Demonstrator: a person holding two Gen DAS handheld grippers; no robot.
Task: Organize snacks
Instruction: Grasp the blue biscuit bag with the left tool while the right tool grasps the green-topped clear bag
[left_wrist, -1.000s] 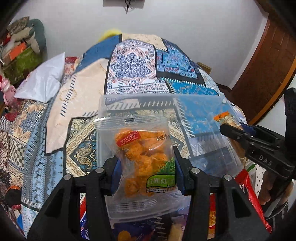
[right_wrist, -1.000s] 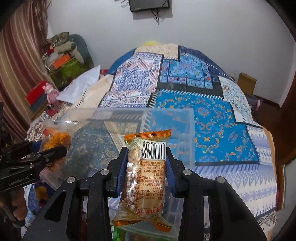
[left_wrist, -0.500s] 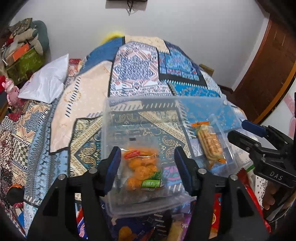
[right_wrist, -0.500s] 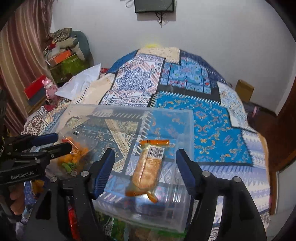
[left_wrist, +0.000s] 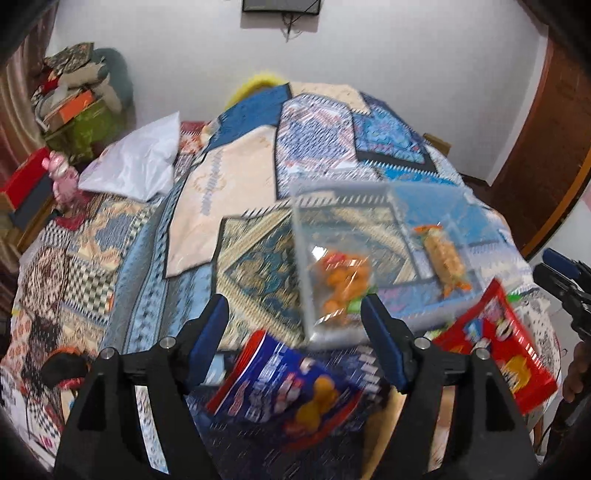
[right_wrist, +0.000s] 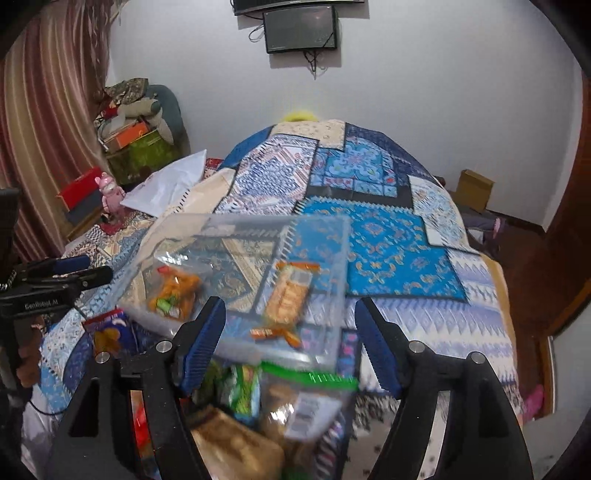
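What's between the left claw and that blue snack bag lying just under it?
Nothing visible. The left gripper is open, and the blue snack bag lies uncovered just below its fingers on the quilt. The clear bin sits further back, not in between.

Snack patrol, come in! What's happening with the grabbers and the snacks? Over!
Left gripper open, holding nothing. Right gripper open, holding nothing. Orange puff pack and biscuit pack lying in clear bin. More snacks piled in front, none blocking.
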